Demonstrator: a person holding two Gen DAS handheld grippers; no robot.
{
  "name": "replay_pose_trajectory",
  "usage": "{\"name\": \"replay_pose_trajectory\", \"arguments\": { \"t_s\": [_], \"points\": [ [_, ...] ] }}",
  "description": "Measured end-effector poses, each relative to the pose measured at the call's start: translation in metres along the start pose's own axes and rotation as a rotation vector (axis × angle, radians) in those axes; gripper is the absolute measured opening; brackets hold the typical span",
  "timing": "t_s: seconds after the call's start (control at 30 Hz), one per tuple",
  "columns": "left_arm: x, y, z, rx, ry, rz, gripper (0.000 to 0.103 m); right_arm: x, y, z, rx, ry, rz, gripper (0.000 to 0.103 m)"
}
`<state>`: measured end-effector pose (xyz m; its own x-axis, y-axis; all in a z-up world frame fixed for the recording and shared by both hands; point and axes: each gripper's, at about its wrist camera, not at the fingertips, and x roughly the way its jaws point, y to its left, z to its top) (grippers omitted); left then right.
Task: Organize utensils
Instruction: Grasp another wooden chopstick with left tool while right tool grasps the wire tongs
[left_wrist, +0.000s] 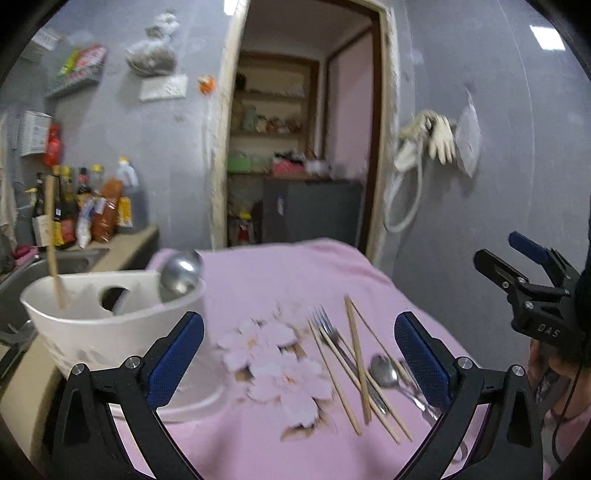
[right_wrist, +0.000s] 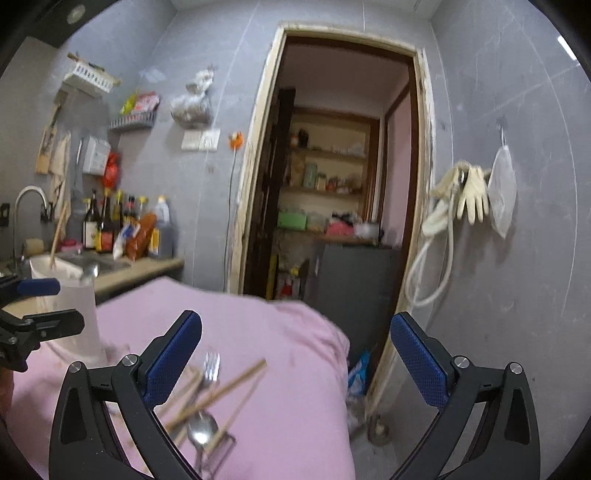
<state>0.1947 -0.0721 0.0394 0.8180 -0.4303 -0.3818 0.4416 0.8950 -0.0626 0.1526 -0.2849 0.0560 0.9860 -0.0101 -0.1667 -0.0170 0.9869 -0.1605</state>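
Observation:
A white utensil holder (left_wrist: 110, 325) stands at the left on the pink cloth (left_wrist: 266, 280). It holds a wooden chopstick (left_wrist: 51, 243) and a steel ladle (left_wrist: 181, 275). Loose on the cloth lie several wooden chopsticks (left_wrist: 356, 363), a fork (left_wrist: 328, 332) and a spoon (left_wrist: 386, 373). My left gripper (left_wrist: 299, 354) is open and empty, above the cloth between holder and pile. My right gripper (right_wrist: 295, 354) is open and empty, above the fork (right_wrist: 211, 365), spoon (right_wrist: 201, 430) and chopsticks (right_wrist: 229, 387). It also shows in the left wrist view (left_wrist: 517, 266). The holder shows at the left (right_wrist: 70, 295).
A sink (left_wrist: 70, 260) and counter with bottles (left_wrist: 85, 210) lie behind the holder. An open doorway (left_wrist: 303, 147) leads to shelves. Gloves and a hose (left_wrist: 432, 140) hang on the right wall. The cloth's right edge (right_wrist: 343, 369) drops to the floor.

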Motion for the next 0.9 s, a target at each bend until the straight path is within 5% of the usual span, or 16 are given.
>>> {"name": "replay_pose_trajectory", "arguments": {
  "t_s": [0.2,0.37,0.53,0.9],
  "points": [
    [0.026,-0.017,-0.019,0.067,0.123,-0.045,0.093,0.017,-0.005,-0.025,0.013,0.185,0.074,0.085],
    [0.052,-0.021,-0.029,0.070,0.255,-0.087,0.066,0.030,-0.003,-0.043,0.030,0.331,0.147,0.048],
    [0.083,-0.016,-0.031,0.016,0.396,-0.128,0.040,0.043,0.000,-0.057,0.078,0.465,0.247,0.033],
    [0.135,0.000,-0.033,-0.065,0.554,-0.135,0.023,0.052,0.015,-0.072,0.111,0.619,0.356,0.030]
  ]
}}
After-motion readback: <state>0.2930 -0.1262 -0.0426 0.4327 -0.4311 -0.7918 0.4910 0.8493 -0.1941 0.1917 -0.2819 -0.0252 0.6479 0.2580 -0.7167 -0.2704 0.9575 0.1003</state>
